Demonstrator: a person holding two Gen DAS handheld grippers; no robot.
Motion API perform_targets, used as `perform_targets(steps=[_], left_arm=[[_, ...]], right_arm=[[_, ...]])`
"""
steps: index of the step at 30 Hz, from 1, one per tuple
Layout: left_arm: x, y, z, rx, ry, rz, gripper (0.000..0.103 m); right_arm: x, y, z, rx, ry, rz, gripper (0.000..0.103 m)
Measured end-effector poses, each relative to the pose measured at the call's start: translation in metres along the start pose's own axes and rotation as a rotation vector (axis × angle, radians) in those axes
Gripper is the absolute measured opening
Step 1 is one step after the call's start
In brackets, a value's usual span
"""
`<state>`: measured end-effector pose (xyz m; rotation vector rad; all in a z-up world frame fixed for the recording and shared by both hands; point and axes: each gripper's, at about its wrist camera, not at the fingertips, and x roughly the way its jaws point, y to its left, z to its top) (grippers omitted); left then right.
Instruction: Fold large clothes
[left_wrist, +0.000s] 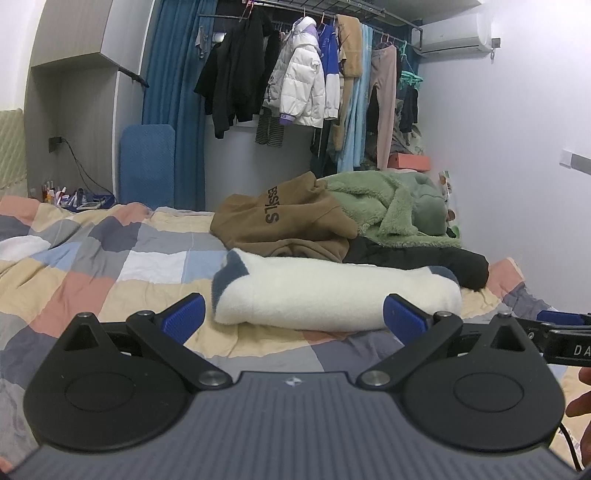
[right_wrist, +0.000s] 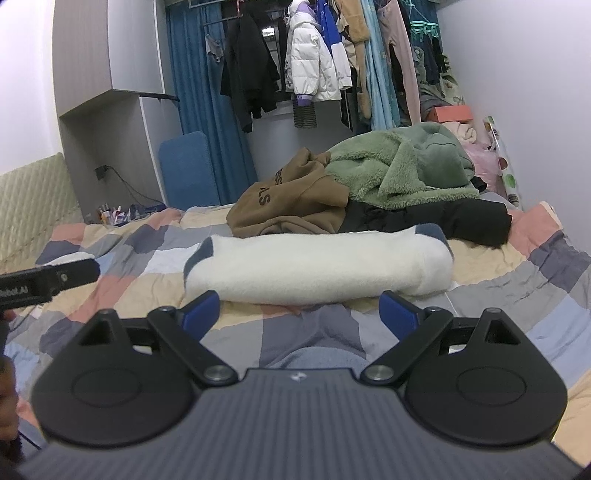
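A folded white fleece garment with blue-grey trim (left_wrist: 332, 291) lies across the checked bedspread (left_wrist: 110, 266); it also shows in the right wrist view (right_wrist: 317, 266). My left gripper (left_wrist: 293, 319) is open and empty, just in front of the white garment. My right gripper (right_wrist: 299, 310) is open and empty, also just short of it. Behind it lie a brown hoodie (left_wrist: 280, 221), a green fleece jacket (left_wrist: 391, 206) and a black garment (left_wrist: 424, 258), unfolded in a heap.
A rail of hanging clothes (left_wrist: 314, 74) and a blue curtain (left_wrist: 173, 92) stand beyond the bed. A bedside ledge with small bottles (left_wrist: 62, 195) is at the left. The other gripper's tip (left_wrist: 561, 332) shows at the right edge. A wall (left_wrist: 517, 147) bounds the right.
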<state>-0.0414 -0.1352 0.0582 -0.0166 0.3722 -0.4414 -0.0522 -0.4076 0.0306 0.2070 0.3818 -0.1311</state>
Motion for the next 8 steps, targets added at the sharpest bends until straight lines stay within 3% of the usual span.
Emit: perform_targets(steps=[8], left_arm=[[-0.0043,-0.0039,-0.0001,0.015,-0.004,0.007,0.103]], right_arm=[[-0.0002,-0.0005,-0.0007,0.002,-0.001,-0.004,0.094]])
